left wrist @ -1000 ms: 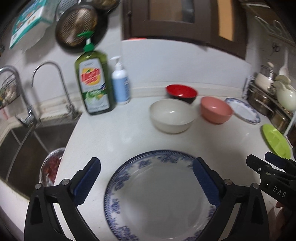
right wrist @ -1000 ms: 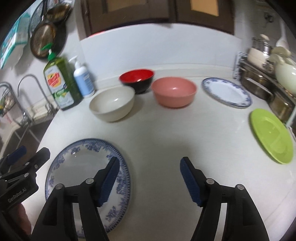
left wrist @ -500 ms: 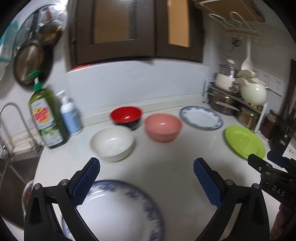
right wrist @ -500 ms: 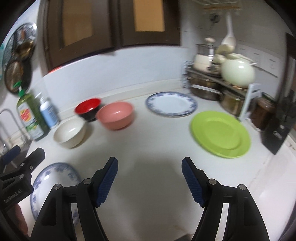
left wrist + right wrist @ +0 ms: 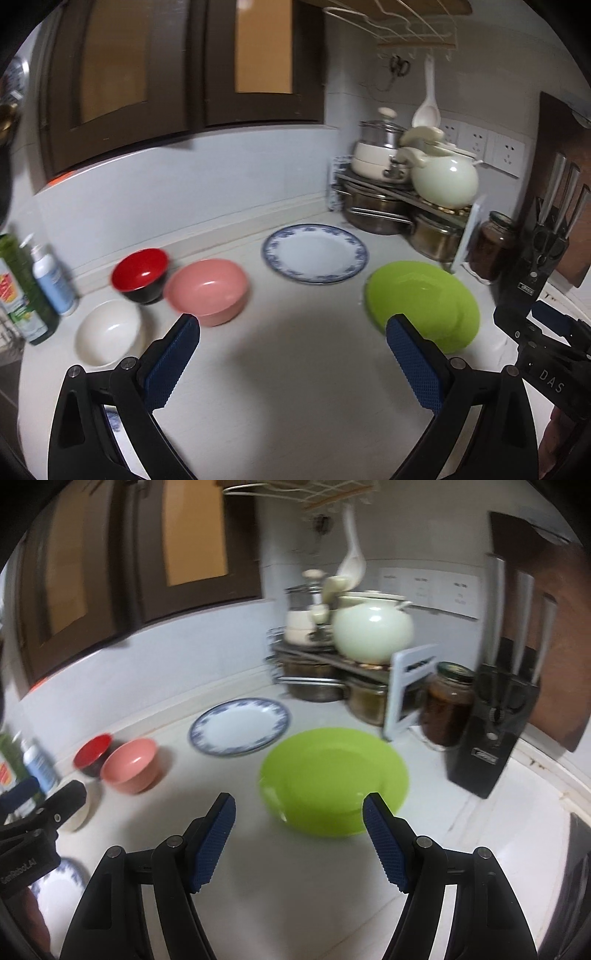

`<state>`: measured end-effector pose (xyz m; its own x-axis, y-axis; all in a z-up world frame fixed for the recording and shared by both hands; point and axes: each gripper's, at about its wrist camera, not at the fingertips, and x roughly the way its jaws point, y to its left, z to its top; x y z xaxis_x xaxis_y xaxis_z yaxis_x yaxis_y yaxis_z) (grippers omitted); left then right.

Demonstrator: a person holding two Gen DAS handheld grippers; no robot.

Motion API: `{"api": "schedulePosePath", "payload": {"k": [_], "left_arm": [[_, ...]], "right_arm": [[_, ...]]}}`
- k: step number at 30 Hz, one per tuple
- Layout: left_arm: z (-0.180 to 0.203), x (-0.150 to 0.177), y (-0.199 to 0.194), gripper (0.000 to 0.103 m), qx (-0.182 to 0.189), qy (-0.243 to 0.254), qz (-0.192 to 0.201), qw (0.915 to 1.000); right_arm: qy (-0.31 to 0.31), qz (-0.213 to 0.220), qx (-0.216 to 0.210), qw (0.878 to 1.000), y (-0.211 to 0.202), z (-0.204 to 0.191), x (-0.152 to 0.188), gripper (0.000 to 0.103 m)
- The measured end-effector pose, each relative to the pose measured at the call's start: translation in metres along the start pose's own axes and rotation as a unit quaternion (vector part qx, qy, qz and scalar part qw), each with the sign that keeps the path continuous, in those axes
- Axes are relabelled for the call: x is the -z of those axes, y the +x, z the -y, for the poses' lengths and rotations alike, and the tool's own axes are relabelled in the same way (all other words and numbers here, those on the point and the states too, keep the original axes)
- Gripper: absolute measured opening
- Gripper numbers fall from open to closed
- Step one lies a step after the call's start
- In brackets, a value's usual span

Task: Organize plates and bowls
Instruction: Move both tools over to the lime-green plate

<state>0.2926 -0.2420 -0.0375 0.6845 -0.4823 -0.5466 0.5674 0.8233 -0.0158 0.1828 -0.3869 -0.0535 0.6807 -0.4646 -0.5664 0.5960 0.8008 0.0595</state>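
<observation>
On the white counter sit a green plate (image 5: 421,302) (image 5: 334,779), a blue-rimmed plate (image 5: 316,253) (image 5: 240,725), a pink bowl (image 5: 207,290) (image 5: 131,764), a red bowl (image 5: 140,269) (image 5: 92,753) and a white bowl (image 5: 107,332). A second blue-rimmed plate (image 5: 55,890) lies near the front left, mostly hidden. My left gripper (image 5: 291,354) is open and empty above the bare counter. My right gripper (image 5: 299,834) is open and empty just in front of the green plate.
A rack of pots with a pale green pot (image 5: 443,181) fills the back right corner. A jar (image 5: 448,712) and a black knife block (image 5: 495,731) stand at the right. Soap bottles (image 5: 29,291) stand at the left.
Both grippers have swung to the right, away from the sink and the near blue-rimmed plate, toward the green plate and the corner. Both stay open.
</observation>
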Motion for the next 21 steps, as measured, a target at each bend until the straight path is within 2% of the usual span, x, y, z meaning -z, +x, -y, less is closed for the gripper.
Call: {"api": "schedulePosePath", "payload": {"k": [8,16,21], "left_arm": [[0.041,-0.015,0.039,0.103,0.031,0.019,-0.027,0.999],[0.071,-0.028,0.085,0.103,0.018,0.041,-0.034,0.9984],[0.09,-0.032,0.125,0.102,0.018,0.042,-0.057,0.9973]], "right_arm": [[0.03,-0.001,0.037,0.999,0.019,0.046,-0.01,0.072],[0.049,-0.03,0.053,0.997,0.062,0.076,-0.019,0.072],[0.05,-0.049,0.056,0.996,0.097,0.089,-0.024,0.072]]}}
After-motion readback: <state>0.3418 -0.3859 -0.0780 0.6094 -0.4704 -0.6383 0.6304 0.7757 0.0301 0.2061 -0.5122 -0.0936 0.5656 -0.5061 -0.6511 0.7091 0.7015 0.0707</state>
